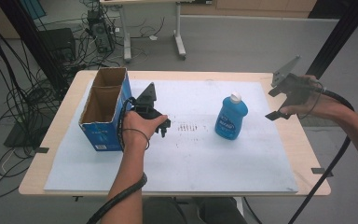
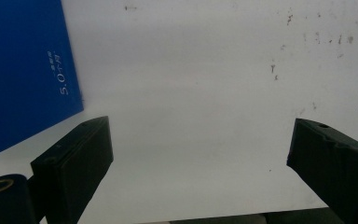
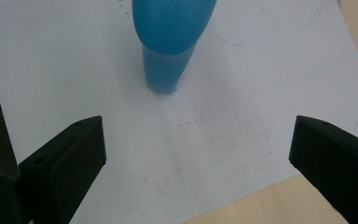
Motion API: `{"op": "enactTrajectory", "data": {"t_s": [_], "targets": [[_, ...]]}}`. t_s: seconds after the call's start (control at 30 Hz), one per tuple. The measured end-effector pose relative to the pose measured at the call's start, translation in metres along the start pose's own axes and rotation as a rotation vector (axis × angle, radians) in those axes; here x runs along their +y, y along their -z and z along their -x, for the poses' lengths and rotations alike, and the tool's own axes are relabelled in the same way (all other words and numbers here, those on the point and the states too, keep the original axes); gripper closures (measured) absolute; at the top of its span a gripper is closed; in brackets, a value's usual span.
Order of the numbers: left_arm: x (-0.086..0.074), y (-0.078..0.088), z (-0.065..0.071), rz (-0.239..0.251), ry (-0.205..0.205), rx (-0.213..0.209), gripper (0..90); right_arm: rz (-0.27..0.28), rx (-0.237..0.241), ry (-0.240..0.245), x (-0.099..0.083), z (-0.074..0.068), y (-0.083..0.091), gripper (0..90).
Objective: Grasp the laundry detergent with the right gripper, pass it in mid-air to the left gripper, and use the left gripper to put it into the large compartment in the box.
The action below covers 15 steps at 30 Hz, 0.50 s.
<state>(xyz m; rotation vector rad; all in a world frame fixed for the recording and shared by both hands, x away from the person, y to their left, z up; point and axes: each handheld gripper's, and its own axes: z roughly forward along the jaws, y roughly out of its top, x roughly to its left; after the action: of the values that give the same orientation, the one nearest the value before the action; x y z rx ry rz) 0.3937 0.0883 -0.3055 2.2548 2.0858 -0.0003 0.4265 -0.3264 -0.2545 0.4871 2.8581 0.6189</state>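
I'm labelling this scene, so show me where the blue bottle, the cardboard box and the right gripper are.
blue bottle [image 1: 230,122]: high view, on its label.
cardboard box [image 1: 103,135]: high view, on its blue front wall.
right gripper [image 1: 279,103]: high view, between its open jaws.

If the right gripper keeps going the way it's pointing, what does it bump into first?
Probably the blue bottle. The right gripper has open jaws aimed toward it, with bare white mat between. Depth is unclear, so it might reach the mat first.

Overhead view; two close, downward gripper views
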Motion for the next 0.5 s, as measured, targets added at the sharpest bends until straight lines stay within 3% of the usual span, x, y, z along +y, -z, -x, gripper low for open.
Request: {"op": "enactTrajectory", "data": {"t_s": [0.27,0.5], "targets": [[-0.003,0.003,-0.002,0.011,0.003,0.001,6.9,0.035,-0.001,-0.034,-0.011,-0.006,-0.01,3.7],[-0.005,0.004,-0.003,0.012,-0.001,0.0,7.0,0.091,-0.031,-0.083,-0.023,-0.012,-0.02,3.6]]}}
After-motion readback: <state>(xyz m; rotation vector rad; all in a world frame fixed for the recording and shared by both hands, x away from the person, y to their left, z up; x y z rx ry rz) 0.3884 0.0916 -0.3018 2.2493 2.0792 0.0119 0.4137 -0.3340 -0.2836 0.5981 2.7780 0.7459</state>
